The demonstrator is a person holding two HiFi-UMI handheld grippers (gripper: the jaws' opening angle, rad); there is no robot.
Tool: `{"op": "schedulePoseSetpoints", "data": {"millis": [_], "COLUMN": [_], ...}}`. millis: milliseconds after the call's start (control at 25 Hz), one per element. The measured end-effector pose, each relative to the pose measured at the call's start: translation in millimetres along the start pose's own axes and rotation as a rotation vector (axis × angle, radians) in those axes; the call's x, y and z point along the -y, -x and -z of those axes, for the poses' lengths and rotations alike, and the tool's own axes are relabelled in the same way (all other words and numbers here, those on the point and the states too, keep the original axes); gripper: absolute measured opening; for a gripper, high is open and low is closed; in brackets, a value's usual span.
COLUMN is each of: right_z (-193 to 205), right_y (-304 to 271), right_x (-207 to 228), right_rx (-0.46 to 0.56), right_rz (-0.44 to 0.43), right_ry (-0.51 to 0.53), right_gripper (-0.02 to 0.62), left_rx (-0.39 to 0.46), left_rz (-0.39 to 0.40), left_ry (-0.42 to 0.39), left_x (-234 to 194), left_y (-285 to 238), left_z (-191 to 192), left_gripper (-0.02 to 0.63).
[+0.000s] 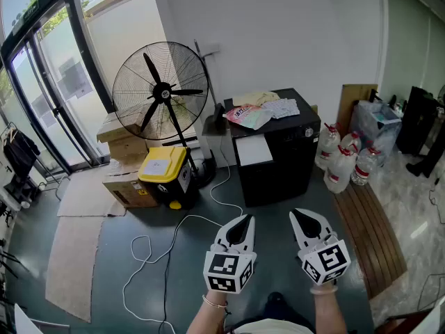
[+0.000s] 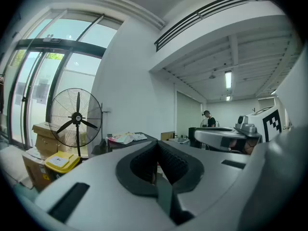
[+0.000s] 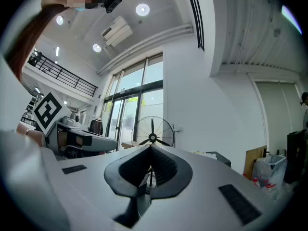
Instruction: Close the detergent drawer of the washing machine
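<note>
While the person stands well back in the room, the head view shows the left gripper [image 1: 244, 219] and the right gripper [image 1: 298, 213] side by side at the near edge, both pointing level and both with the jaws together on nothing. Far ahead stands a black cabinet [image 1: 278, 165] with bags on its top. It may be the washing machine, but I cannot tell, and no detergent drawer is visible on it. A standing fan [image 1: 161, 92] and a yellow box [image 1: 163, 165] are to its left, and water bottles [image 1: 341, 162] to its right. A white cable [image 1: 167, 249] lies in loops on the floor between the person and the cabinet.

In the left gripper view the jaws meet at the tip with nothing between them, and the fan and the cabinet are far behind.

In the right gripper view the jaws are closed and empty too, with the fan straight beyond them.

I judge the task as not begun. The person could catch a foot in the loose cable while walking forward. A closed tip pushing off centre could also jam the drawer.
</note>
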State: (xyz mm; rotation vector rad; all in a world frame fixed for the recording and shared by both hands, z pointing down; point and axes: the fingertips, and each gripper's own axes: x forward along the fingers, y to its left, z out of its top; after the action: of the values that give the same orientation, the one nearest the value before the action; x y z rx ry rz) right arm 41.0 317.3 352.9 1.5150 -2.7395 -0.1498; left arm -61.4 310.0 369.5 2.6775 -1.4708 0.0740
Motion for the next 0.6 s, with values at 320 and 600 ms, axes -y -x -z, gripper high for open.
{"op": "schedulePoseSetpoints", "data": {"millis": [320, 600], "right_z": [3.2, 14.7], "right_y": [-16.1, -35.6], "right_x": [41.4, 75.8], "right_rx": [0.054, 0.035], "right_rz": [0.028, -0.008], "right_ry": [-0.053, -0.078], "right_gripper": [0.026, 0.026], "left_rx": [-0.012, -0.027], "left_rz": [-0.013, -0.038], "left_ry": [0.007, 0.004], "left_x": [-5.1, -7.6], "left_y": [-44.4, -85.9], "left_z": [1.6, 0.6], "left_gripper": [0.018, 0.018]}}
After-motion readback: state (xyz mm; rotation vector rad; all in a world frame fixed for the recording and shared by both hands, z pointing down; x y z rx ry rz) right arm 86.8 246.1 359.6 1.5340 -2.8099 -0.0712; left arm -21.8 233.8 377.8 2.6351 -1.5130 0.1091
